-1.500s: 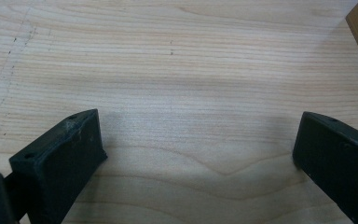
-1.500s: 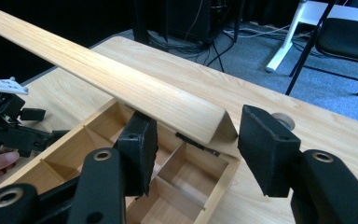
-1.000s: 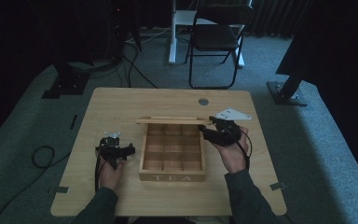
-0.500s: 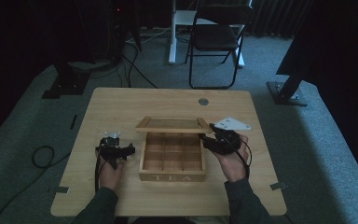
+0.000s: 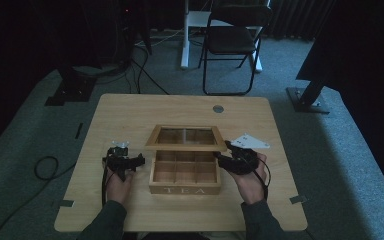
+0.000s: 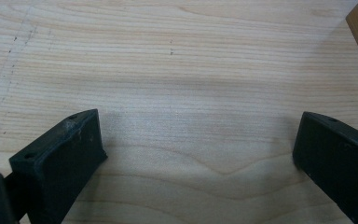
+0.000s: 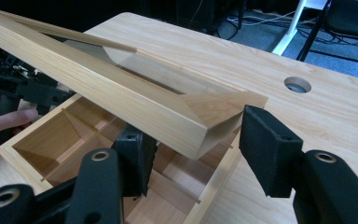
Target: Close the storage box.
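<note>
The right gripper (image 7: 193, 140) has the front corner of the tea box's glass-paned lid (image 7: 121, 95) between its fingers, jaws just opening, one pad under it and one beside it (contact unclear). The lid hangs half-raised over the tea box (image 5: 185, 172). The left gripper (image 6: 198, 154) gapes wide over bare table (image 6: 177, 70), the box just beyond its fingers.

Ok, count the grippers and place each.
2. The left gripper sits open on the table left of the tea box; the right gripper is at the box's right side, jaws around the raised lid corner.
</note>
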